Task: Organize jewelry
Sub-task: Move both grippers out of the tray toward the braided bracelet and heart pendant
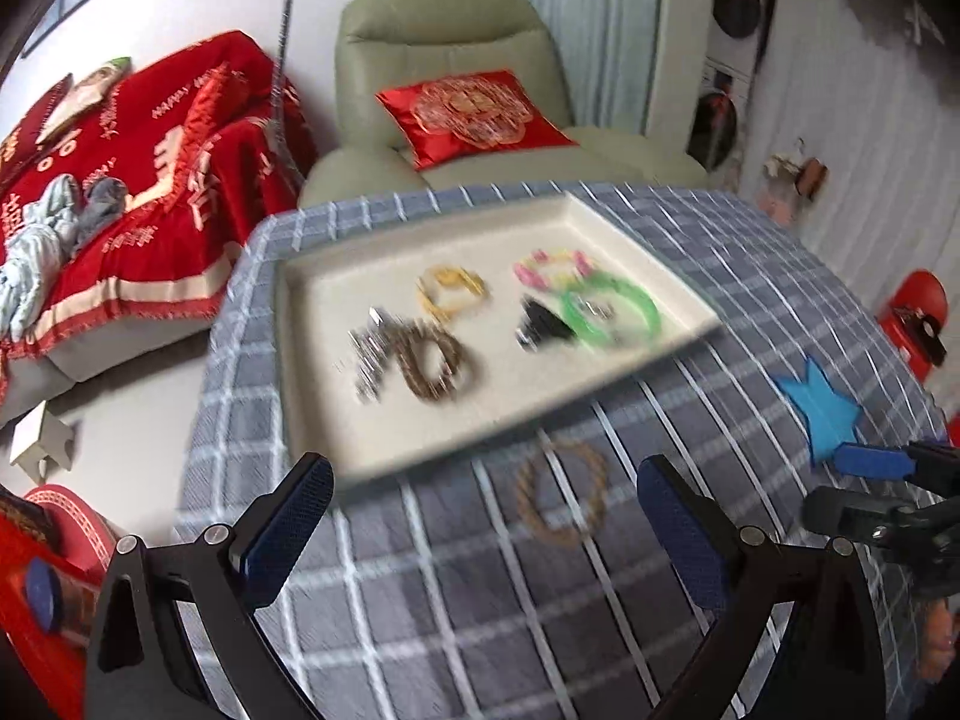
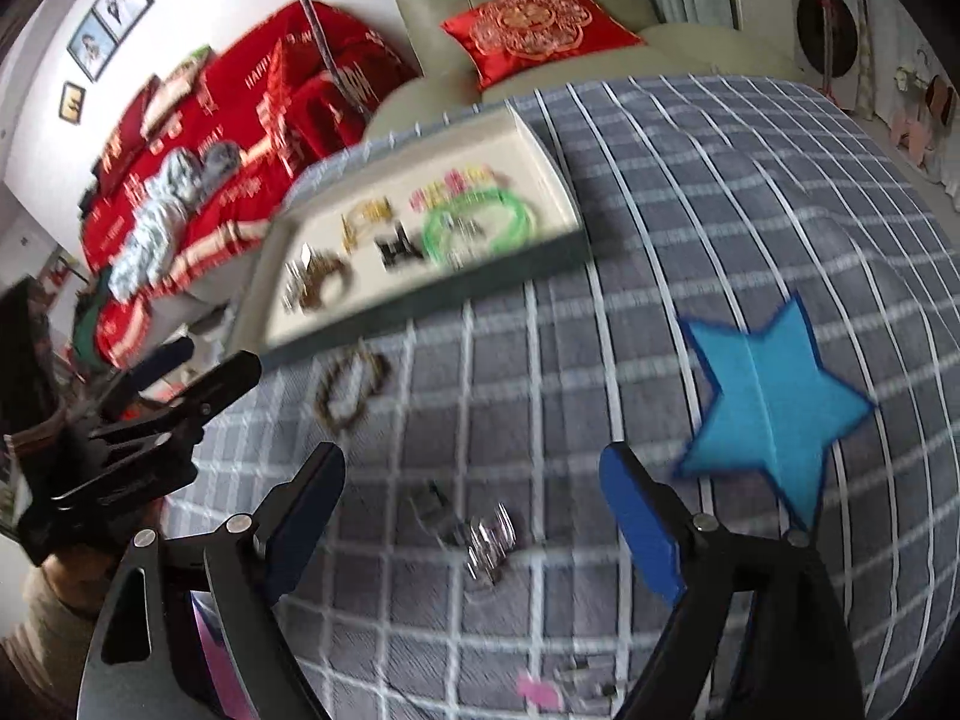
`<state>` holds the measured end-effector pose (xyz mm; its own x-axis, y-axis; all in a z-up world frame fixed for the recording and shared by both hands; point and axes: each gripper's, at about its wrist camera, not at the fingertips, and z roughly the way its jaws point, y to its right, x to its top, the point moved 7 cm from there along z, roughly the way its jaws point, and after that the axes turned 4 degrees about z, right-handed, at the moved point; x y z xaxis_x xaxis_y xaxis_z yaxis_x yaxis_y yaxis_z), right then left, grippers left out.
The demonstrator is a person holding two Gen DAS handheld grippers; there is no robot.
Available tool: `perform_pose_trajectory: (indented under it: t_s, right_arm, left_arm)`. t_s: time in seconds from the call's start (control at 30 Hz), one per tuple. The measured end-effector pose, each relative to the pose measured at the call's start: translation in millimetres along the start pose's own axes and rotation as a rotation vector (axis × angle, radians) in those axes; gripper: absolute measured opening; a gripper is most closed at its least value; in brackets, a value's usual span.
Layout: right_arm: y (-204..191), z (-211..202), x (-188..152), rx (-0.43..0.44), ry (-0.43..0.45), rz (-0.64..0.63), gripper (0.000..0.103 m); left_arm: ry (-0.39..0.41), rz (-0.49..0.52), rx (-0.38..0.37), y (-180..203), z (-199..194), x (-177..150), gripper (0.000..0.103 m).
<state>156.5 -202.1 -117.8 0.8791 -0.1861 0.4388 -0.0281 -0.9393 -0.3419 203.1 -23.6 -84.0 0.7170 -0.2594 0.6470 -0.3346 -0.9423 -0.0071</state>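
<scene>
Two pieces lie short of the cream tray (image 1: 600, 222): my left gripper (image 1: 483, 510), fingers apart, faces the brown beaded bracelet (image 1: 561, 495); my right gripper (image 2: 471, 507), fingers apart, straddles the silver coiled piece (image 2: 489, 543).

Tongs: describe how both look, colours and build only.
Left tongs and right tongs match: black angular frames, silver round bolts at the joints, flat blue textured pads on each finger. No cables or markings show. A beige sleeve sits behind the left ones.

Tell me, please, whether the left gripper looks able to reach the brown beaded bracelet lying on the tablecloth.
Probably yes: the left gripper is open, and the brown beaded bracelet lies flat just ahead between its fingers, with nothing over it.
</scene>
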Motion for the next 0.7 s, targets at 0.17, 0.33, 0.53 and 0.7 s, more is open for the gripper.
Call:
perform_pose_trajectory:
  t_s: [0.17,0.33,0.53,0.7]
  right_arm:
    - [5.9,3.0,-26.4,-0.039,-0.027,-0.009,0.089]
    - [6.6,4.7,-38.0,-0.072,-0.029,-0.023,0.089]
    - [2.4,10.1,-45.3,-0.09,-0.034,-0.035,0.089]
    - [2.2,11.1,-46.5,-0.113,-0.024,-0.038,0.089]
  left_arm:
    - [-0.06,0.014,-0.004,15.3,12.7,-23.2,0.103]
    - [-0.085,-0.014,0.005,15.2,21.9,-28.6,0.103]
    - [-0.098,-0.003,0.018,21.4,31.6,-29.3,0.103]
    - [-0.115,0.003,0.018,26.8,41.7,-32.1,0.103]
